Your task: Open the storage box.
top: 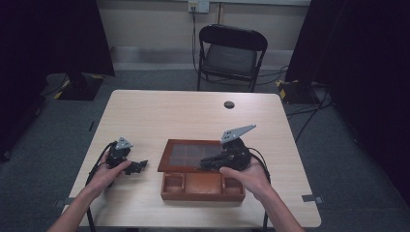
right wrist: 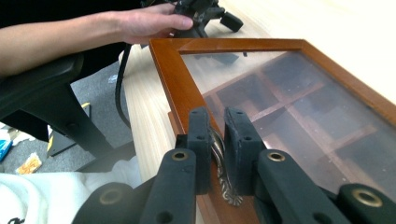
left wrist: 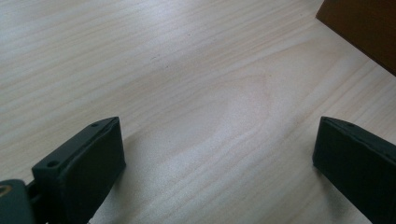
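A brown wooden box [top: 202,192] with open front compartments stands near the table's front edge. Its glass-paned lid [top: 186,153] lies tilted over the rear part, and dark compartments show through the glass [right wrist: 289,107]. My right gripper [right wrist: 217,122] is shut on the lid's small brass handle [right wrist: 228,189] at the frame's edge; in the high view this gripper [top: 207,164] reaches in from the right. My left gripper [top: 140,166] rests on the table left of the box, its jaws wide open [left wrist: 218,122] over bare wood. The box corner [left wrist: 364,28] lies at the upper right there.
The light wooden table [top: 193,116] has a round cable hole [top: 229,104] at the back. A black folding chair [top: 232,53] stands behind the table. The person's left hand and the left gripper [right wrist: 205,11] lie beyond the lid's far corner.
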A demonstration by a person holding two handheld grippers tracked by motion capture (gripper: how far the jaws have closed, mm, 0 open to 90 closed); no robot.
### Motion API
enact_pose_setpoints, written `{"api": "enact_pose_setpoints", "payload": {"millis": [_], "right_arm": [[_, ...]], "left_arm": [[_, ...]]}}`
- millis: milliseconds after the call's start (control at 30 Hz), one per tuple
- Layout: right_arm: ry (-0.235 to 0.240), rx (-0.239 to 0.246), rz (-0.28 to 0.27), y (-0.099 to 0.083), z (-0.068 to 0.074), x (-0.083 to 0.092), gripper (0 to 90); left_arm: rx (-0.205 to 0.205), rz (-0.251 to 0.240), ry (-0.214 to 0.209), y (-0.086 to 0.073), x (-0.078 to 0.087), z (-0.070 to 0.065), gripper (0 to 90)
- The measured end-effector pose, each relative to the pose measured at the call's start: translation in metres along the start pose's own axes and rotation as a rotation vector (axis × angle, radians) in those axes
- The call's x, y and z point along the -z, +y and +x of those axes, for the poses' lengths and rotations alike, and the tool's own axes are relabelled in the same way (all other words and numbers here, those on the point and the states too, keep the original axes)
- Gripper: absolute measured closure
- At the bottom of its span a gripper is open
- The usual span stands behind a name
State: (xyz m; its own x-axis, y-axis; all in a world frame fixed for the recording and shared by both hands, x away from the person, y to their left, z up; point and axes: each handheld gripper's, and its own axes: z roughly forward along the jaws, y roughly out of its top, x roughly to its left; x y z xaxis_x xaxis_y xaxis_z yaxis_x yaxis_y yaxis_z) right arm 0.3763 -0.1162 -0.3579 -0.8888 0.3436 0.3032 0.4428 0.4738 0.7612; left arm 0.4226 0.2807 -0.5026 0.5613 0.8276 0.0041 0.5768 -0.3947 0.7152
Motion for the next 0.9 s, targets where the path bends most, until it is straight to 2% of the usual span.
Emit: {"api": "enact_pose_setpoints", "payload": {"millis": [900], "right_arm": [[0.0,-0.028,-0.029,0.013,-0.006,0.007,81.6]], "left_arm": [[0.006,-0.005,-0.002,0.0,0.0,0.0,1.4]]}}
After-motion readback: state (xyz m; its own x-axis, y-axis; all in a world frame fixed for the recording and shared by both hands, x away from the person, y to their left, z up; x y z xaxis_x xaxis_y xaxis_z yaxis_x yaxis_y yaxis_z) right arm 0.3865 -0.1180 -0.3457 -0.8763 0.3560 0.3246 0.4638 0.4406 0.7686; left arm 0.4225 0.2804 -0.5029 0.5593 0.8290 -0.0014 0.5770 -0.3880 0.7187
